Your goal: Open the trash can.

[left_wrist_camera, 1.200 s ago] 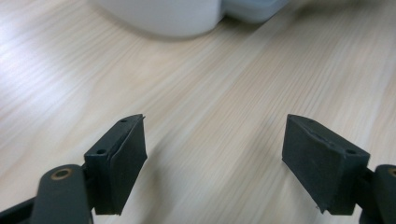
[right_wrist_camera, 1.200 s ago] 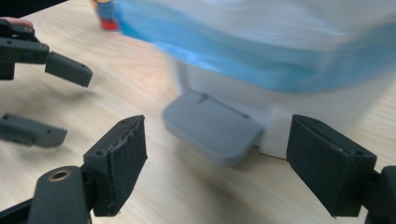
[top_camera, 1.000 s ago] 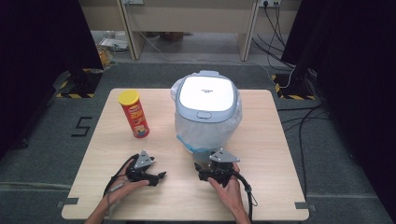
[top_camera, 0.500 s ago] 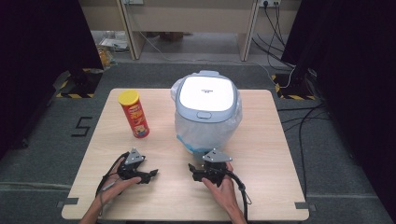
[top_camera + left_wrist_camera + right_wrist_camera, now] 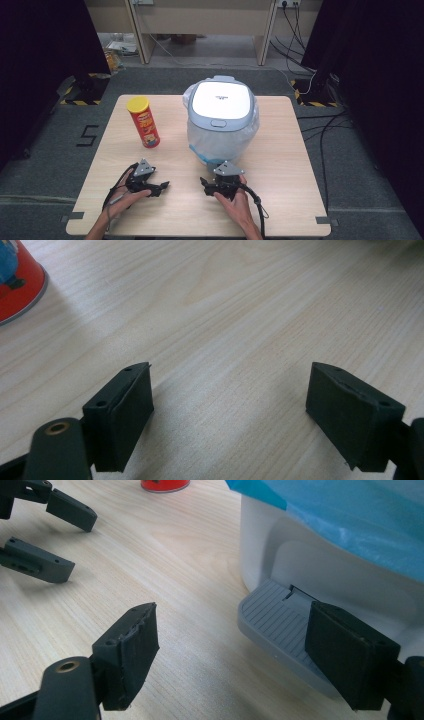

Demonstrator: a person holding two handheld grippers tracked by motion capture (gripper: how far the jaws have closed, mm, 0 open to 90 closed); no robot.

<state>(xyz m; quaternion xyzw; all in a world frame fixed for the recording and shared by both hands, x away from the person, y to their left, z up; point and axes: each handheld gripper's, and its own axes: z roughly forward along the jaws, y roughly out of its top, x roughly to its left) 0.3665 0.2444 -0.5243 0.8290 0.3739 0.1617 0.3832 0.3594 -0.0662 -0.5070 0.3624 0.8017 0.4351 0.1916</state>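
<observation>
- Two grippers sit low at the near edge of the table; left gripper and right gripper both have jaws spread wide, nothing between them.
- Pedal bin stands mid-table, white body, grey-rimmed lid down, blue-tinted liner bag draped over the outside wall.
- Right gripper is nearest it: in the right gripper view the grey ribbed foot pedal lies just ahead of the right-hand jaw, close, contact unclear.
- Chip can stands upright left of the bin, well apart from the left gripper; its red base shows in the corner of the left gripper view.
- Left gripper view: bare wood between the jaws.
- Handling guess: bin looks like hollow stiff plastic, likely light, so a push on the pedal could slide or tip it on the smooth wood.
- Wall is wide, rounded and bag-covered, so slippery and too broad for the jaws; poor grip there.
- Better spots: press down on the ribbed pedal, or pinch the lid's front lip.
- Liner is thin and soft, tears or slips off if pinched.
- Left gripper may need to brace the body.
</observation>
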